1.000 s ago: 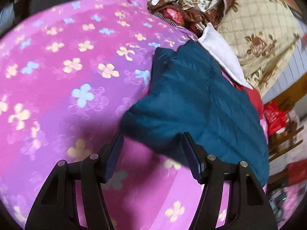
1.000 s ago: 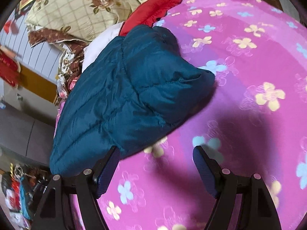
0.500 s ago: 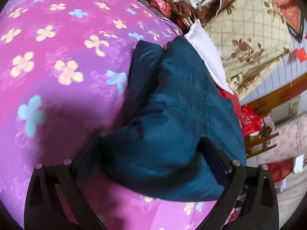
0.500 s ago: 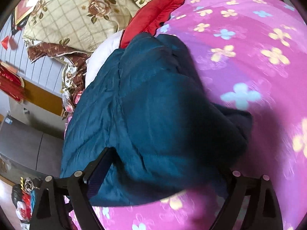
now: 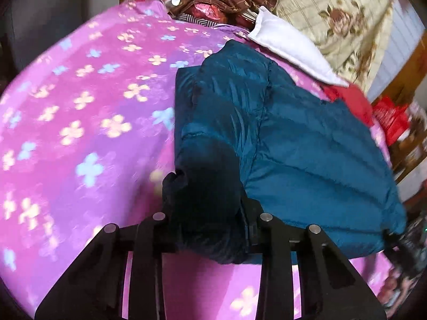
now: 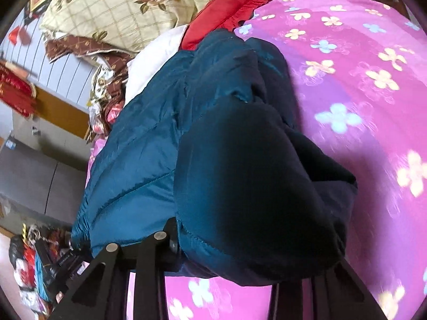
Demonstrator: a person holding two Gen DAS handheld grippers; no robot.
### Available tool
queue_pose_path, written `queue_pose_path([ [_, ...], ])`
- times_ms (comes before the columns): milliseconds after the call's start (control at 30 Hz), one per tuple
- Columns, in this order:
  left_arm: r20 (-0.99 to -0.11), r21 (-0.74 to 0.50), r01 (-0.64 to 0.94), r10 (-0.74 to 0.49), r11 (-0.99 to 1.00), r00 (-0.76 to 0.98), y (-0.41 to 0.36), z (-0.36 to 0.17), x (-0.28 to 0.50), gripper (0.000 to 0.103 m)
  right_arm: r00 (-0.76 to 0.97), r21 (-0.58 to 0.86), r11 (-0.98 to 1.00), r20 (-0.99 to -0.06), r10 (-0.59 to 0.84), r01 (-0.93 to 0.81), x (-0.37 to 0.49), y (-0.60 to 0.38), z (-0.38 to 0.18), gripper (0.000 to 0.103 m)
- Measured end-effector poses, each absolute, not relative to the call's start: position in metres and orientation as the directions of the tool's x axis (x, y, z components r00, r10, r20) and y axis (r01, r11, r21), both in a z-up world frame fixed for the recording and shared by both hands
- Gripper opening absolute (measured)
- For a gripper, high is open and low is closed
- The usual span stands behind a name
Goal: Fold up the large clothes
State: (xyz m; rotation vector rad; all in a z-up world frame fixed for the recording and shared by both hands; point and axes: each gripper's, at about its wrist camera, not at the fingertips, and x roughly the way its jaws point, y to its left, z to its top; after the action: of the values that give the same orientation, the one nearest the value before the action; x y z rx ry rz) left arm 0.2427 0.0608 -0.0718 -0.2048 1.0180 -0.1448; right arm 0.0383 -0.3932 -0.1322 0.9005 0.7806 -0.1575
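Teal puffer jacket (image 5: 293,144) partly folded on floral blanket (image 5: 80,106). Left gripper (image 5: 208,229), right gripper (image 6: 240,261) each pinch its near edge. Final fold pending.

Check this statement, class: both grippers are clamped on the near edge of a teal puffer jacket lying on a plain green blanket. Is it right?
One detail is wrong. The blanket is pink-purple with a flower print, not plain green; both wrist views show it. The rest stands: the left gripper and the right gripper each have the teal puffer jacket bunched between their fingers.
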Motion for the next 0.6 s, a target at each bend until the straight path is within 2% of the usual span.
queue_pose_path([
  [233, -0.819, -0.186, 0.033, -0.173, 0.982, 0.547, 0.067, -0.079, 0.181, 0.031, 0.728, 0.670, 0.619, -0.650, 0.221, 0.410, -0.012, -0.384, -0.145, 0.036],
  [300, -0.815, -0.158, 0.023, -0.144, 0.987, 0.561, 0.067, -0.080, 0.171, 0.040, 0.726, 0.655, 0.643, -0.653, 0.216, 0.398, -0.018, -0.381, -0.146, 0.038],
  [333, -0.813, -0.144, 0.013, -0.126, 0.990, 0.568, 0.069, -0.079, 0.168, 0.042, 0.720, 0.638, 0.658, -0.663, 0.206, 0.399, -0.019, -0.381, -0.146, 0.040],
  [367, -0.809, -0.138, 0.002, -0.114, 0.990, 0.576, 0.071, -0.075, 0.165, 0.044, 0.711, 0.620, 0.667, -0.677, 0.190, 0.413, -0.020, -0.381, -0.144, 0.048],
  [467, -0.792, -0.174, -0.037, -0.117, 0.984, 0.599, 0.084, -0.060, 0.153, 0.044, 0.698, 0.587, 0.677, -0.700, 0.150, 0.444, -0.030, -0.384, -0.135, 0.058],
  [533, -0.771, -0.161, -0.094, -0.066, 0.982, 0.633, 0.096, -0.045, 0.141, 0.045, 0.692, 0.547, 0.699, -0.715, 0.102, 0.461, -0.043, -0.383, -0.128, 0.064],
  [600, -0.752, -0.131, -0.129, -0.014, 0.983, 0.659, 0.102, -0.031, 0.131, 0.046, 0.683, 0.476, 0.725, -0.730, 0.010, 0.497, -0.062, -0.381, -0.118, 0.064],
])
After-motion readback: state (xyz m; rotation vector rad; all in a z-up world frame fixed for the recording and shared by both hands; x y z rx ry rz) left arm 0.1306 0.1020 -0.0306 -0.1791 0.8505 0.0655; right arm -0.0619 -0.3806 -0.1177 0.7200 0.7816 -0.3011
